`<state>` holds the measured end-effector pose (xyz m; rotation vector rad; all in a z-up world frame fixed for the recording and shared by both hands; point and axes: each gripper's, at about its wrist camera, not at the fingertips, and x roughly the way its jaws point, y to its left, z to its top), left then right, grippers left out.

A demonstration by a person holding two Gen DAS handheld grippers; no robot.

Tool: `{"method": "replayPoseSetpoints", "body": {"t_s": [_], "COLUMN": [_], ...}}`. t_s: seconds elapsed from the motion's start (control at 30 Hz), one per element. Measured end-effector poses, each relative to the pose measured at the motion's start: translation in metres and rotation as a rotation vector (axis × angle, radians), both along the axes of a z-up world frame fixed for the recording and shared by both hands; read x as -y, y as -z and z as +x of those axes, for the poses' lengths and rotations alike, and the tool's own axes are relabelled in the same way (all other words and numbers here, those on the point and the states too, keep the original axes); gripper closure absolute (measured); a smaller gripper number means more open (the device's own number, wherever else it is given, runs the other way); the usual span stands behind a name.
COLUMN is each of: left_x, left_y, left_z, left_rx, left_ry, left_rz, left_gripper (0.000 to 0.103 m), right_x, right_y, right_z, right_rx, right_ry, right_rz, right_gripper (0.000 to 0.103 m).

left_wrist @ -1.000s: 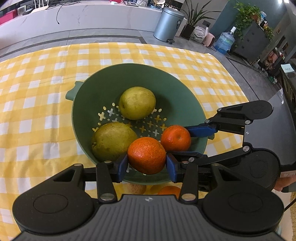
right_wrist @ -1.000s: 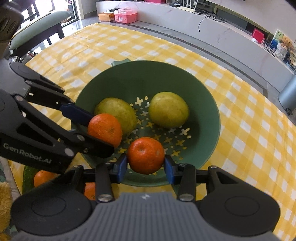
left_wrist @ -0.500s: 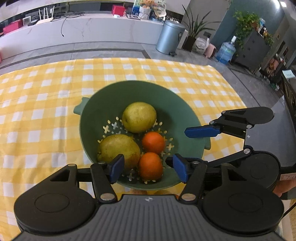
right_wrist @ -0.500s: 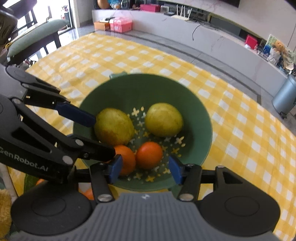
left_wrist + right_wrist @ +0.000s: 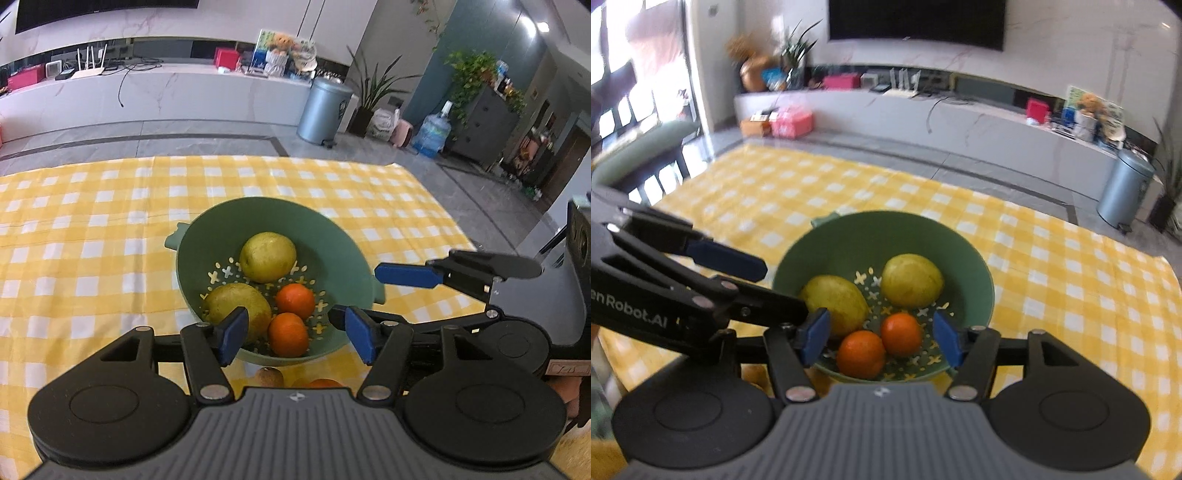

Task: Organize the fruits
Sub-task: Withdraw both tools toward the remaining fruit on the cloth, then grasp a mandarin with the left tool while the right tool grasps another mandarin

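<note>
A yellow checked tablecloth (image 5: pixel 92 229) covers the table, and on it sits a green colander bowl (image 5: pixel 332 243) holding two pears (image 5: pixel 267 256) and two oranges (image 5: pixel 291 334) side by side at its near edge. The left gripper (image 5: pixel 295 334) hangs above the bowl's near rim, blue fingers spread wide and empty. The right gripper (image 5: pixel 881 338) hovers alongside, likewise wide and empty, framing the oranges below.

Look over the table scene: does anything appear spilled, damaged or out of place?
Nothing spilled or damaged. Two pears and two oranges sit inside the upright green colander. Only oddity: some fruit lies outside it, partly hidden behind the left gripper.
</note>
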<state>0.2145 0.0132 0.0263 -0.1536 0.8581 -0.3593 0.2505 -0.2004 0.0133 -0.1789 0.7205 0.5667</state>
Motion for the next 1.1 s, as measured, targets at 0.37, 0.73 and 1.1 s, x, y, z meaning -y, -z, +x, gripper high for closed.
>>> {"method": "replayPoseSetpoints", "body": {"t_s": [0.37, 0.73, 1.1], "left_x": [-0.005, -0.012, -0.013], "left_y": [0.005, 0.036, 0.064], "left_z": [-0.038, -0.061, -0.058], "left_rx": [0.058, 0.096, -0.007], "left_ry": [0.023, 0.078, 0.144], "left_rz": [0.071, 0.134, 0.195], "left_gripper": [0.032, 0.032, 0.036], "right_x": [0.019, 0.006, -0.007], "right_y": [0.007, 0.045, 0.073], "right_z": [-0.053, -0.097, -0.093], "right_rx": [0.015, 0.009, -0.026], "right_ry": [0.22, 0.277, 0.272], "right_rz": [0.161, 0.132, 0.11], "right_gripper": [0.044, 0.047, 0.05]}}
